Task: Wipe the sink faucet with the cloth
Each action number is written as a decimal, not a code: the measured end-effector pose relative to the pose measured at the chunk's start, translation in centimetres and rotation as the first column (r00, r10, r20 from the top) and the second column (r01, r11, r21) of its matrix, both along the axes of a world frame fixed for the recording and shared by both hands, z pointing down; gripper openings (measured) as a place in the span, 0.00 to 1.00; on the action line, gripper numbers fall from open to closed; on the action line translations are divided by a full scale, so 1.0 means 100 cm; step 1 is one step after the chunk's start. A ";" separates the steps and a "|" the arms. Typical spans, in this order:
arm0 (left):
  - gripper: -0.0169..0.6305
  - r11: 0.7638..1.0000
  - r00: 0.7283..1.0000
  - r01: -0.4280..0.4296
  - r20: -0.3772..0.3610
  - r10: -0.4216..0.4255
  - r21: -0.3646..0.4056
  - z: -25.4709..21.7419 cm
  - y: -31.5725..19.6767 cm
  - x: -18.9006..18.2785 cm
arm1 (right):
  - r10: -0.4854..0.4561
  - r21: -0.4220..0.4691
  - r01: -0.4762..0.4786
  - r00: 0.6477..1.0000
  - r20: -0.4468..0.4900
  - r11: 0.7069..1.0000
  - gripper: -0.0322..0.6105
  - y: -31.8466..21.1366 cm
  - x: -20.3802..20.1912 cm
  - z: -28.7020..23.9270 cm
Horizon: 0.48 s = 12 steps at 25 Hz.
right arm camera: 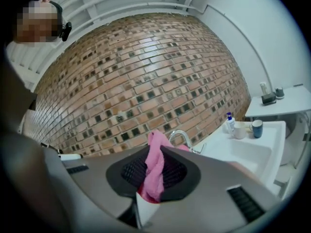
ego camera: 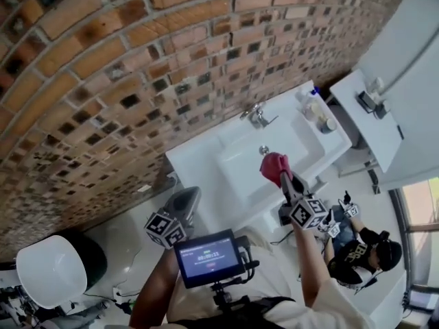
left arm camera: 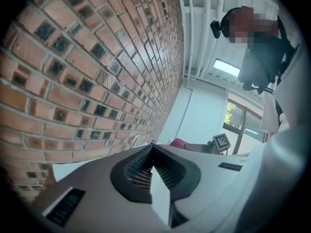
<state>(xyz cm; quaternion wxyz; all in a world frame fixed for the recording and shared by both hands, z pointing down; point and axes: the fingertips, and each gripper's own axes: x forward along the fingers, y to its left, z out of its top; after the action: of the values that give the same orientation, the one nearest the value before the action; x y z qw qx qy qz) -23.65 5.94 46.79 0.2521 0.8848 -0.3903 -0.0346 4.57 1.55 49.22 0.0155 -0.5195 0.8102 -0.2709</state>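
A pink cloth [ego camera: 274,166] [right arm camera: 155,166] is bunched between the jaws of my right gripper [ego camera: 280,173] [right arm camera: 156,144], which is shut on it and held over the white sink [ego camera: 206,163]. The chrome faucet [ego camera: 257,116] [right arm camera: 181,137] stands at the sink's back edge by the brick wall, a little beyond the cloth. My left gripper [ego camera: 185,201] [left arm camera: 152,147] is at the sink's left corner, jaws closed together with nothing between them. In the left gripper view the pink cloth [left arm camera: 177,143] shows just past the jaw tips.
A blue-capped soap bottle [right arm camera: 229,122], a white cup [right arm camera: 239,131] and a dark blue cup [right arm camera: 257,128] stand on the sink's right ledge. A white shelf [ego camera: 367,125] with a small item is to the right. A white toilet bowl [ego camera: 51,269] sits at lower left.
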 end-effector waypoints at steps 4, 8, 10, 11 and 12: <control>0.03 1.000 1.000 0.004 -0.017 -0.004 0.023 -0.017 0.026 -0.026 | -0.023 0.037 0.025 0.998 -0.056 0.999 0.13 0.050 -0.034 -0.020; 0.03 0.999 0.999 -0.008 -0.048 0.010 0.044 -0.020 0.050 -0.043 | -0.022 0.075 0.030 0.995 -0.097 0.997 0.13 0.092 -0.055 -0.041; 0.03 0.999 0.998 -0.013 -0.058 0.015 0.043 -0.014 0.064 -0.053 | -0.017 0.086 0.026 0.994 -0.107 0.996 0.13 0.112 -0.065 -0.047; 0.03 0.999 0.998 -0.014 -0.061 0.017 0.040 -0.012 0.070 -0.057 | -0.015 0.089 0.025 0.994 -0.113 0.996 0.13 0.122 -0.069 -0.049; 0.03 0.999 0.998 -0.017 -0.063 0.019 0.037 -0.009 0.076 -0.059 | -0.011 0.090 0.022 0.993 -0.118 0.996 0.13 0.131 -0.072 -0.049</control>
<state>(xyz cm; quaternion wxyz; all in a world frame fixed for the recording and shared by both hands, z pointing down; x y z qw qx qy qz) -29.60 13.58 45.87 0.2486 0.8912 -0.3734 -0.0674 -2.67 14.62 44.29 -0.0109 -0.5268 0.8254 -0.2027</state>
